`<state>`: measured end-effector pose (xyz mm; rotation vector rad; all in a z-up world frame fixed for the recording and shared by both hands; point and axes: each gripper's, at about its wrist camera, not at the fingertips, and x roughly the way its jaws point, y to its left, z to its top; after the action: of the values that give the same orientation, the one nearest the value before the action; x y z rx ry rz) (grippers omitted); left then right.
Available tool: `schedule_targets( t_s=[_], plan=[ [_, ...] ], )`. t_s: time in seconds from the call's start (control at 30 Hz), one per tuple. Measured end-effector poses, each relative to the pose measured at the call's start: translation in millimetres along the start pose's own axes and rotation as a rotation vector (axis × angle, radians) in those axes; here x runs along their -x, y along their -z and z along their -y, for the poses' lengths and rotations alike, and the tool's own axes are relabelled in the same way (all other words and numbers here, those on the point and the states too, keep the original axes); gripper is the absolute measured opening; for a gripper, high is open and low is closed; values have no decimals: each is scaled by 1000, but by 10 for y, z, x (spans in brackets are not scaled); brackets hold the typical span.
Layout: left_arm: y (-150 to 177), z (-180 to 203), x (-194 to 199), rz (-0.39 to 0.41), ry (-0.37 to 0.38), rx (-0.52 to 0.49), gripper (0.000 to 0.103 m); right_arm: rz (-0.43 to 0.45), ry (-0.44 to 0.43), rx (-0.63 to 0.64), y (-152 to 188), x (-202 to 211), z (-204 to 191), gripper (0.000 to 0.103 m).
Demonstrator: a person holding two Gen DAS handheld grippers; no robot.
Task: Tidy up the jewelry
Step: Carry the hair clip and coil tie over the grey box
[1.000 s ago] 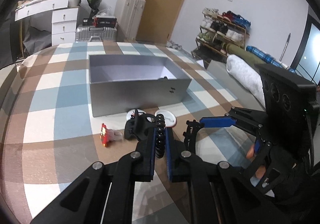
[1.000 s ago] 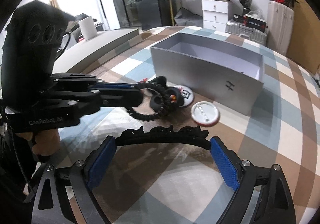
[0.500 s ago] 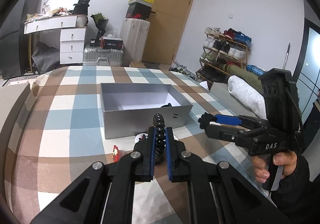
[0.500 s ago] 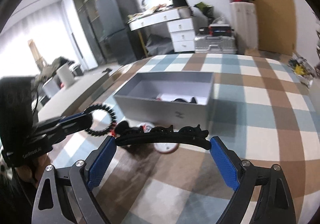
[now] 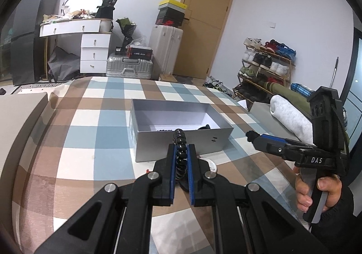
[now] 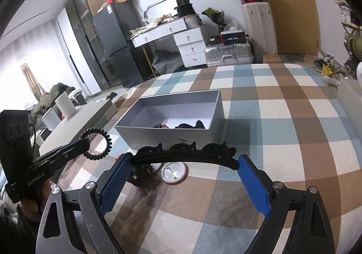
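Observation:
My left gripper [image 5: 181, 159] is shut on a black spiral hair tie [image 5: 180, 140], held in the air in front of the grey open box [image 5: 217, 138]. In the right wrist view the hair tie [image 6: 99, 143] hangs from the left gripper [image 6: 84, 142] left of the box [image 6: 163, 136]. My right gripper [image 6: 184, 171] holds a black ornate hair clip [image 6: 184, 155] lengthwise between its wide-set blue pads, above the checked cloth. Dark items [image 6: 190, 126] lie inside the box.
A round white badge [image 6: 174, 173] and a dark accessory [image 6: 141, 174] lie on the checked cloth [image 6: 282, 140] in front of the box. A small red item [image 5: 147, 171] peeks out by my left fingers. Cabinets, suitcases and a shoe rack stand beyond the table.
Both grippers have risen with their loads. The box now looks farther and lower. The left gripper lifted the hair tie off the cloth.

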<state>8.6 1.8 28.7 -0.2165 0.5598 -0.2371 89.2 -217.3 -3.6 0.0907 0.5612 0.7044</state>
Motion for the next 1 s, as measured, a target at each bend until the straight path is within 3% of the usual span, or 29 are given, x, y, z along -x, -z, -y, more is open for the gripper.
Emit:
schedule_targets(
  t_s=[0.37,0.73,1.0],
  plan=[
    [-66,-26,34,33,-49,3,5,35,7,-99,-64,58,173,94],
    [-270,3,-38,67,-82,-42,5,65,12,-42,-304,78,56,94],
    [-410,-59,-184,94,-96,-38,5,83,11,-90,-472,-8,128,95]
  ],
)
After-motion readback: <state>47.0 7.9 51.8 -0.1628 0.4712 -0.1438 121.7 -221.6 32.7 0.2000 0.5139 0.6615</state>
